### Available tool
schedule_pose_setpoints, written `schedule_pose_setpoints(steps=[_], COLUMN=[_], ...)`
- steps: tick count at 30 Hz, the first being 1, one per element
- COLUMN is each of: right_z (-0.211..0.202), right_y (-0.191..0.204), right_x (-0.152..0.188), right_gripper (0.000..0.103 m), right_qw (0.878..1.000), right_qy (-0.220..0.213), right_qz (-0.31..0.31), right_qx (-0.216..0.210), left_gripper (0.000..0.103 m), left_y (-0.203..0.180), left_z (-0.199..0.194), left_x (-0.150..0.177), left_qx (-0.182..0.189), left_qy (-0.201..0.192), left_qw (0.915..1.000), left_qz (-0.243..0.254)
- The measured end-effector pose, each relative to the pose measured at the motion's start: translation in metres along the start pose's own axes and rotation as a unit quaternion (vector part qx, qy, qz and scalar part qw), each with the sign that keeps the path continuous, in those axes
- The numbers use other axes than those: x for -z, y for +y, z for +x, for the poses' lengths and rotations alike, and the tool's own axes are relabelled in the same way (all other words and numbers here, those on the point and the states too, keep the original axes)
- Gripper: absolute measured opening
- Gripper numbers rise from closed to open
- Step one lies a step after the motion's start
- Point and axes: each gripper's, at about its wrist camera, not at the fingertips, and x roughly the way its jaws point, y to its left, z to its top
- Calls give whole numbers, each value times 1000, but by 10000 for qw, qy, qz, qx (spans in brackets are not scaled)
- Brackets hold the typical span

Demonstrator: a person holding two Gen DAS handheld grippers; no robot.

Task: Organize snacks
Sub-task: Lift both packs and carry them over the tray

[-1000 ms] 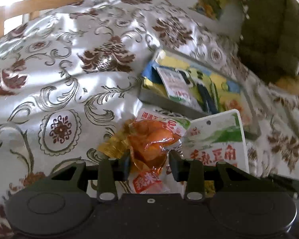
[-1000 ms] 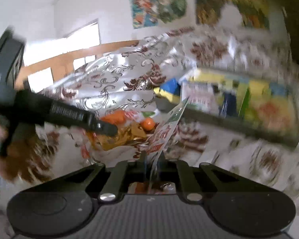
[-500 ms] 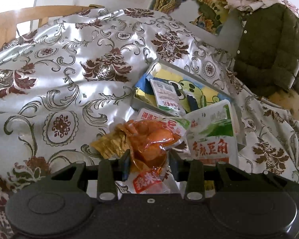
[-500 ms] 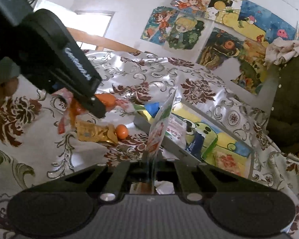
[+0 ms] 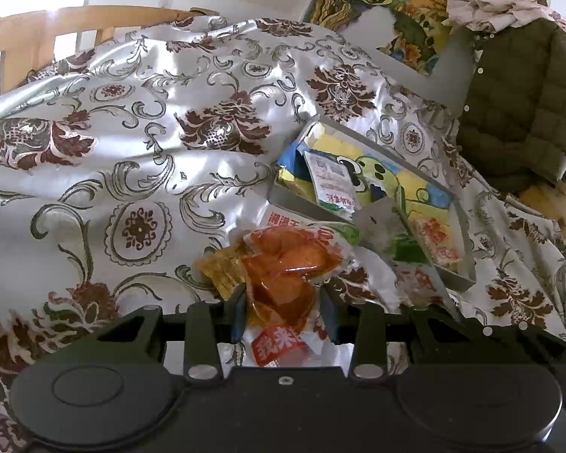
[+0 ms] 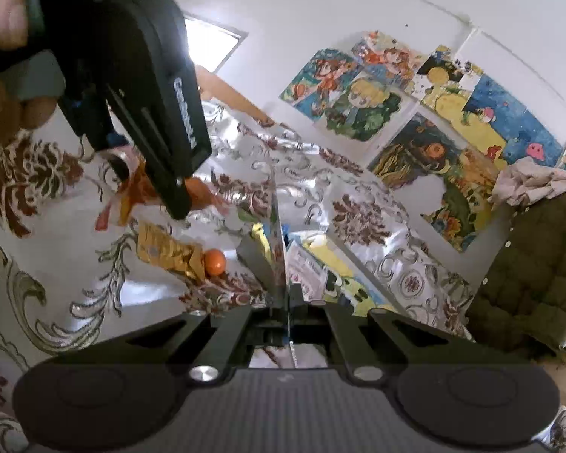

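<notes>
My left gripper (image 5: 283, 304) is shut on a clear packet of orange snack (image 5: 283, 275) with a red label. It holds the packet a little above the patterned cloth, and the right wrist view shows this left gripper (image 6: 169, 196) from the side. My right gripper (image 6: 283, 302) is shut on a flat green-and-white packet (image 6: 279, 241), held upright and edge-on. The left wrist view shows that packet's silver back (image 5: 385, 222) over the near edge of the grey tray (image 5: 302, 204). Several snack packets lie in the tray (image 6: 253, 260).
A gold packet (image 6: 166, 253) and a small orange ball (image 6: 214, 262) lie on the cloth left of the tray. A white packet with red print (image 5: 279, 221) lies against the tray's front wall. A green jacket (image 5: 517, 113) hangs at the right, and a wooden rail (image 5: 56, 19) runs behind.
The right gripper rolled, turning its packet from slanted to upright and edge-on, and carried it towards the tray. The left gripper lifted slightly with the orange packet still in it.
</notes>
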Motion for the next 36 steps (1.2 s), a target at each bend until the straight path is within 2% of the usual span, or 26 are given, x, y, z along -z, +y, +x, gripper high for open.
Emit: schedule_pose_setpoints(steps=[10,16,19,23,28,36], right_z=[9,37,59,106,164,217], right_y=[-27,-58,-85,-129,-155,-183], right_x=[0,4,4,3,3,13], right_gripper=[0,0,0,0,0,0], right_qw=[9986,9962,9928,9832,9799,9521], right_qy=[-160,-199,-183,-45,198,707], right_qz=[354,455,865,1764,1958,2974], right_qx=[359,713,809,460,315,-58], left_gripper=[41,41,41,41,41,41], left_y=[-15,-36,-50,-70,-84,-92], left_z=[19,58,87,126,171,223], left_x=[-20,-49,-70,-98,-124,-141], left_qx=[139,342,413,480,585,576], left_qy=[-141,-216,-261,-416,-502,-430], left_qw=[9995,9978,9970,9947,9926,9906], left_qz=[260,517,603,811,933,1168])
